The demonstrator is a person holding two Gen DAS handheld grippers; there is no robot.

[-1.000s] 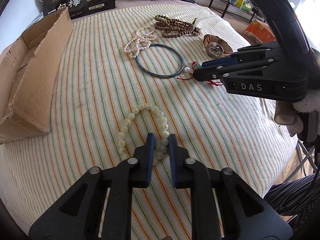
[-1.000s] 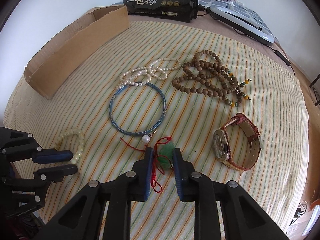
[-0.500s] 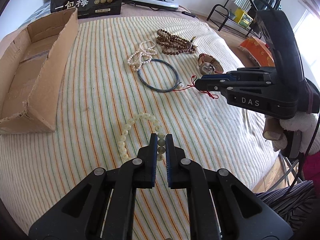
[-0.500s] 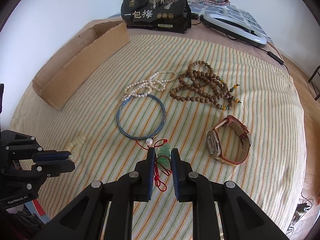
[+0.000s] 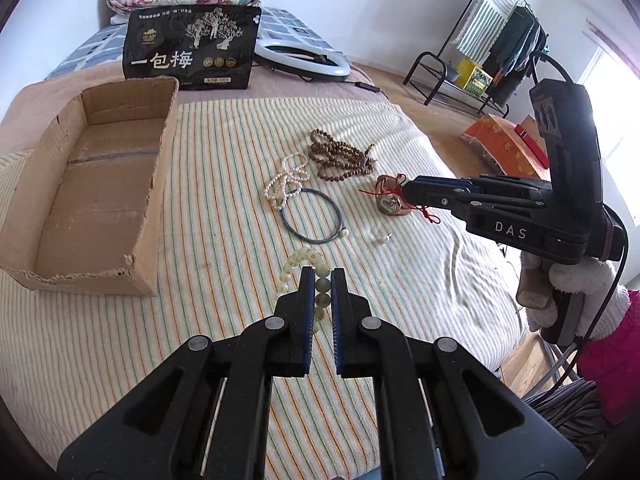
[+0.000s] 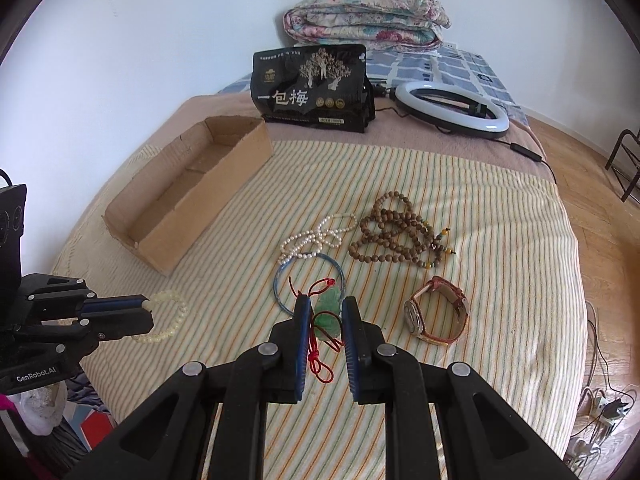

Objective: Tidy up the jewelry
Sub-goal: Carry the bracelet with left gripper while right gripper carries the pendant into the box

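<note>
both grippers rose: left gripper [image 5: 322,276] clamps pale bead bracelet [image 5: 306,261], right gripper [image 6: 325,309] pinches green jade pendant [image 6: 329,312]; carry level to cardboard box [image 5: 158,184], left of jaws.

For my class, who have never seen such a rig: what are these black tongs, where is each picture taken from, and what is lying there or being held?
No robot: a person holds a hand-operated clamp in each hand, each carrying a forward-looking camera; one picture per clamp.

The left gripper is shut on a pale bead bracelet. The right gripper is shut on a green pendant with red cord.

On the striped cloth lie a pearl strand, brown wooden beads, a blue bangle, a watch and an open cardboard box.
</note>
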